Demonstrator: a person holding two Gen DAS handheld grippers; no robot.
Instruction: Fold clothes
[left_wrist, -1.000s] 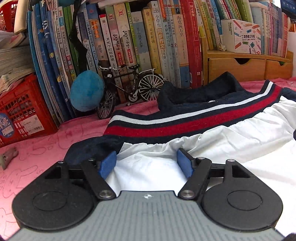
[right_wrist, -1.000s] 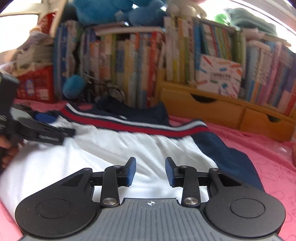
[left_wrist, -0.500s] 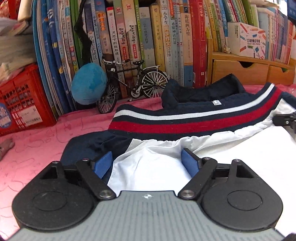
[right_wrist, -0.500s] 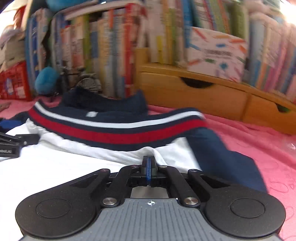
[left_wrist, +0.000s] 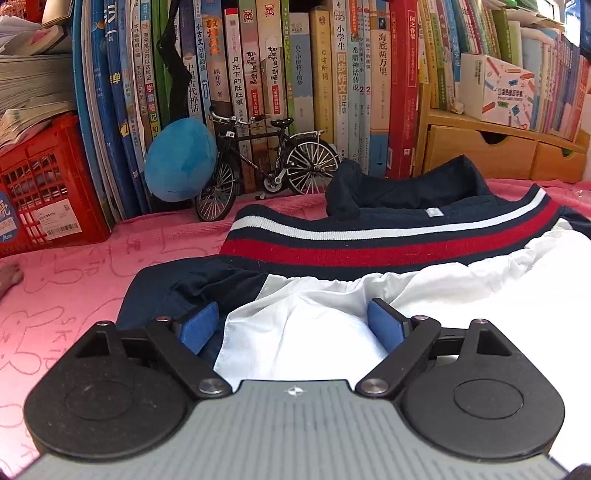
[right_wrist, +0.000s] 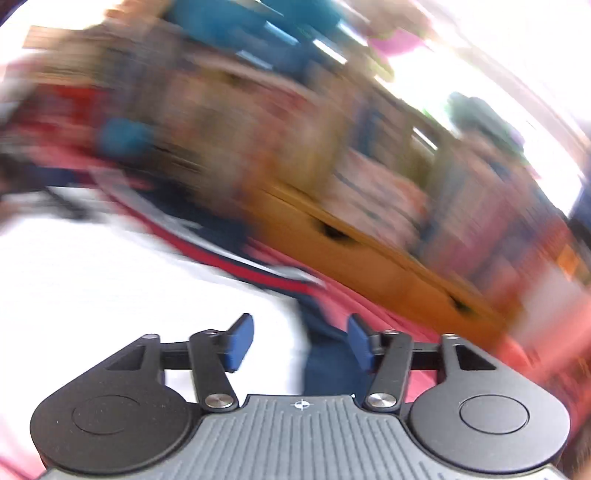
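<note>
A white garment (left_wrist: 461, 310) with a navy, white and red striped band (left_wrist: 388, 243) and navy sleeves lies spread on the pink cloth (left_wrist: 66, 295). My left gripper (left_wrist: 293, 323) hovers over its left edge, jaws opening wide; white fabric bulges between the blue pads without being pressed. The right wrist view is heavily blurred and tilted. There my right gripper (right_wrist: 301, 341) is over the garment's (right_wrist: 110, 295) right edge where white meets a navy sleeve (right_wrist: 325, 365), jaws opening, pads apart and not pressing on cloth.
A row of upright books (left_wrist: 295, 81) lines the back, with a model bicycle (left_wrist: 266, 166) and a blue plush ball (left_wrist: 179, 158) in front. A red crate (left_wrist: 40, 188) stands at left. Wooden drawers (left_wrist: 498, 151) sit at back right.
My left jaws spread a little wider over the white fabric. My right gripper shut fully half a second ago, then sprang apart while swinging and rolling sideways, leaving its view blurred.
</note>
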